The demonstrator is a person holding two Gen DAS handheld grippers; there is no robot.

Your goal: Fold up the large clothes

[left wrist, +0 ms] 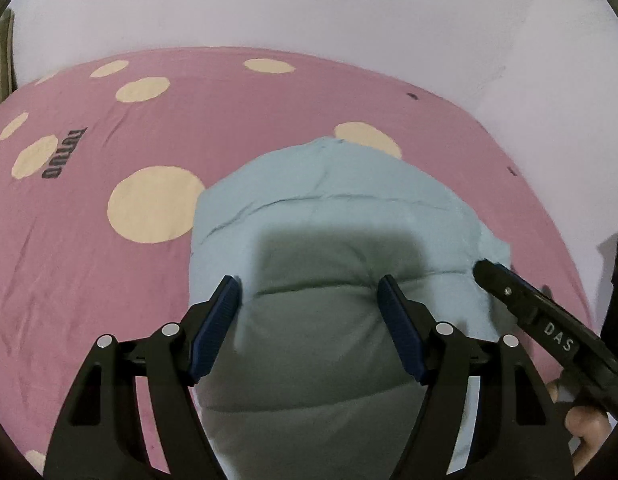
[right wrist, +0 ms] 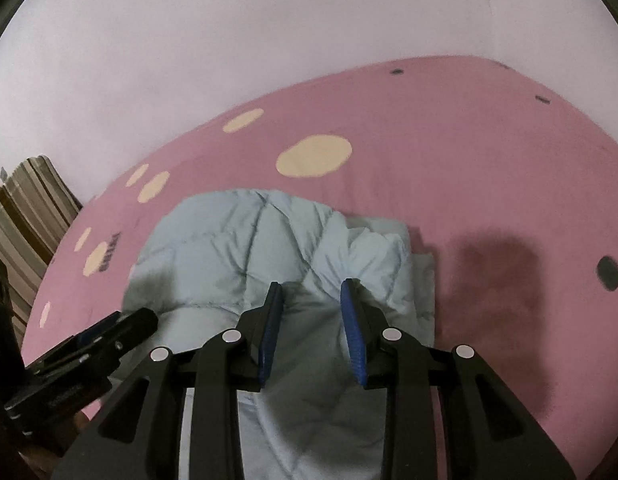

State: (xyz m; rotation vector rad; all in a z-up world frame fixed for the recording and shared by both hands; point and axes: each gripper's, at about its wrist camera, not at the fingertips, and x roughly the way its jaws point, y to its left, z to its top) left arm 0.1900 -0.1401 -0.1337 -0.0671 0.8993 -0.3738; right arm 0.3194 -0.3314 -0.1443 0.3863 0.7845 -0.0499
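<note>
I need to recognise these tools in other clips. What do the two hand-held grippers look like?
Both match: the left gripper and right gripper have black plastic frames with triangular cut-outs, round silver pivot pins, and two fingers faced with ribbed dark-blue pads. From the left camera, white letters "DAS" show on the right gripper's side. No cables or sleeves are visible.

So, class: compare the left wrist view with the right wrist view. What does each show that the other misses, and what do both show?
Left wrist only: the left gripper seen from behind, jaws wide, and a fingertip under the right gripper's body.
Right wrist only: striped fabric at the bed's edge, and the jacket's bunched, creased end.
Both: the blue jacket on the pink spotted sheet, the wall, and both grippers.
</note>
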